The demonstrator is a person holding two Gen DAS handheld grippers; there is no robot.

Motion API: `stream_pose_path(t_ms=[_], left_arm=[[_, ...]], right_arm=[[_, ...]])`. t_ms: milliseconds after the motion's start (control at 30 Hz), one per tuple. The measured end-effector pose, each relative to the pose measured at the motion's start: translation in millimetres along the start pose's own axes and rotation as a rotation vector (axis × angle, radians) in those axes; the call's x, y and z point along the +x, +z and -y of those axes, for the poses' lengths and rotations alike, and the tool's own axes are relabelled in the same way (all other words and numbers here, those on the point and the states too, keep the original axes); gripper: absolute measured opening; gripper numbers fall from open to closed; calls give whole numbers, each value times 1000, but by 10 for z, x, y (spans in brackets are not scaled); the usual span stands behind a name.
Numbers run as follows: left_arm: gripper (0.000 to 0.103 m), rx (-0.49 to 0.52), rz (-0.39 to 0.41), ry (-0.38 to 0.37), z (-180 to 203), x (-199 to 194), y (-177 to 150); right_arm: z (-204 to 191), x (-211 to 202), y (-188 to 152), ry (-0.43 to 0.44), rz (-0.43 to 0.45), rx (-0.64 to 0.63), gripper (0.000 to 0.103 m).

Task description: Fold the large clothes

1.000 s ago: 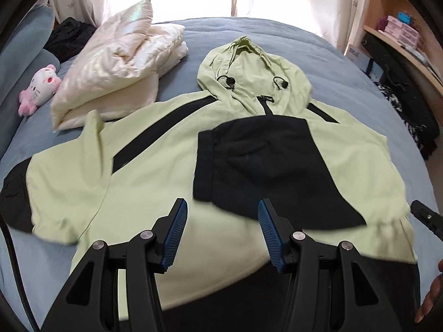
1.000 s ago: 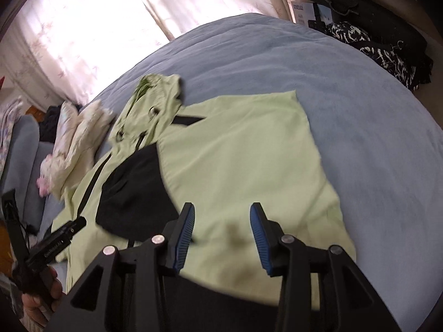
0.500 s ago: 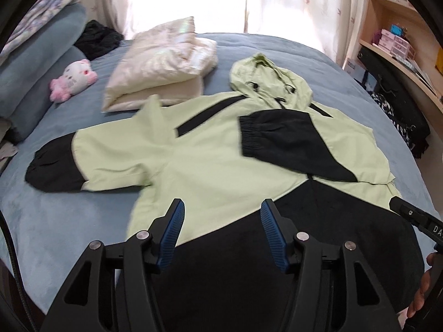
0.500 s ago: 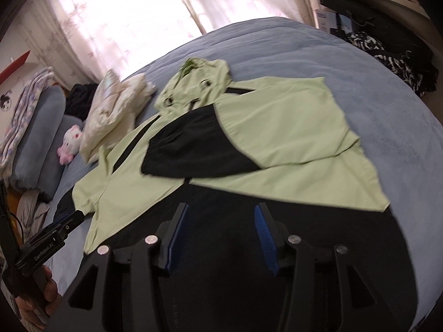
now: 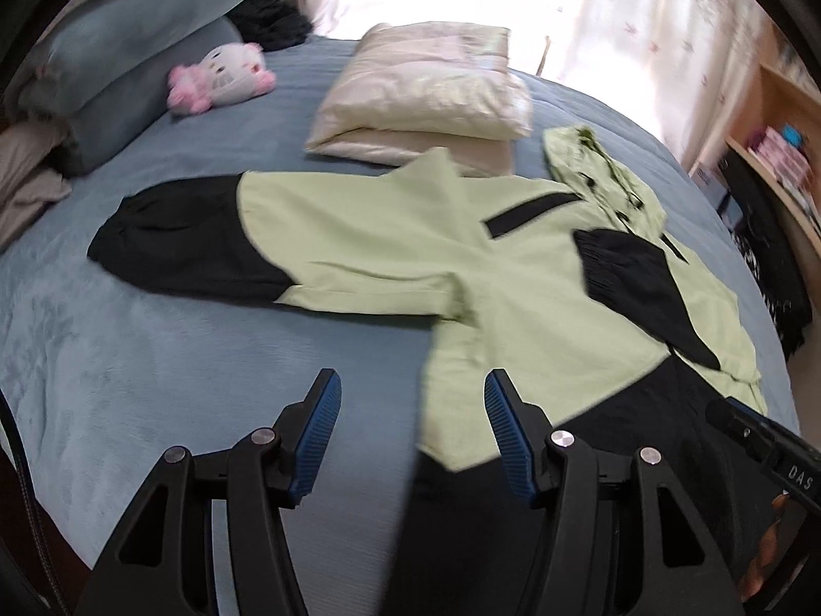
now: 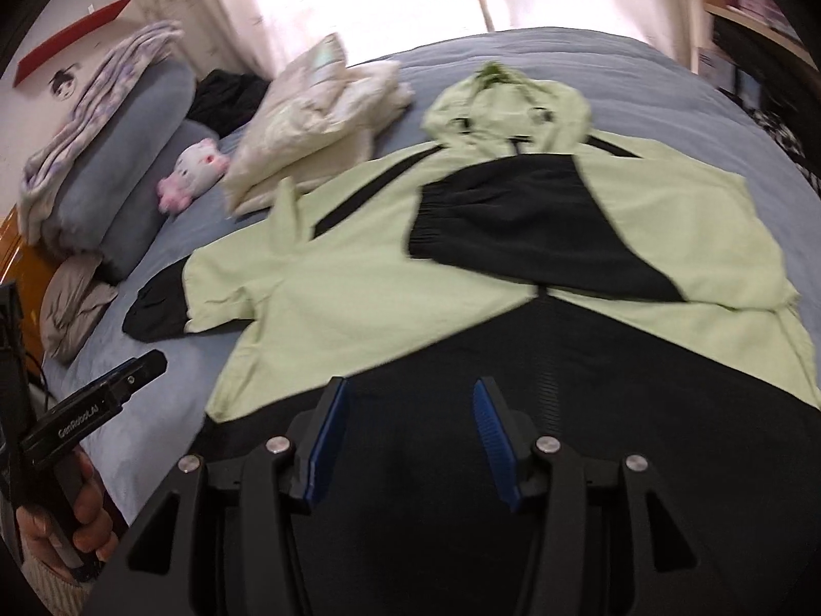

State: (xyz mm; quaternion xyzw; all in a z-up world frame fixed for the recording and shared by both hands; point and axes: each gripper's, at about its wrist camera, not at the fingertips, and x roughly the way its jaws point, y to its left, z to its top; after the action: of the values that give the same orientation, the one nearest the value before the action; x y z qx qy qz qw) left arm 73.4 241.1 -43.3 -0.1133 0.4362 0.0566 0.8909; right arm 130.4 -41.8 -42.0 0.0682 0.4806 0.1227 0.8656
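A light green and black hooded jacket point(image 5: 513, 267) lies face up on the blue bed point(image 5: 179, 369). One sleeve point(image 6: 523, 226), with a black cuff, is folded across the chest. The other sleeve point(image 5: 267, 246) stretches flat out to the left. My left gripper point(image 5: 410, 400) hangs open above the bedding, by the jacket's lower left edge, with nothing between its fingers. My right gripper point(image 6: 408, 400) hovers over the jacket's black hem point(image 6: 616, 385). Its jaws are opening and hold nothing.
Folded cream bedding point(image 5: 426, 97), a pink plush toy point(image 5: 220, 77) and blue pillows point(image 5: 128, 51) lie at the head of the bed. A wooden shelf point(image 5: 769, 164) and dark clothes stand at the right. A hand point(image 6: 56, 523) holds the other tool at lower left.
Both grippers have pulled back and swung leftward over the jacket, bringing its black hem under them and the outstretched sleeve into view. The right jaws stand wider apart.
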Motion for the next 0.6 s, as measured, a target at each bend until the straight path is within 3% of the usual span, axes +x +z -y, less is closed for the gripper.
stream_pose_path(t_ms=[100,300,600], left_arm=[[57,-58,-11,-31,-326,85,52],[57,-155,-29,-81,-912,309,173],[57,-377,-69,-169,-1857,873,435]], right_arm=[[-249,148,55,8,-6,-40,80],[-744,408,256,-8,27,-139,80],[-1366,899,563,10,45,-251,80]])
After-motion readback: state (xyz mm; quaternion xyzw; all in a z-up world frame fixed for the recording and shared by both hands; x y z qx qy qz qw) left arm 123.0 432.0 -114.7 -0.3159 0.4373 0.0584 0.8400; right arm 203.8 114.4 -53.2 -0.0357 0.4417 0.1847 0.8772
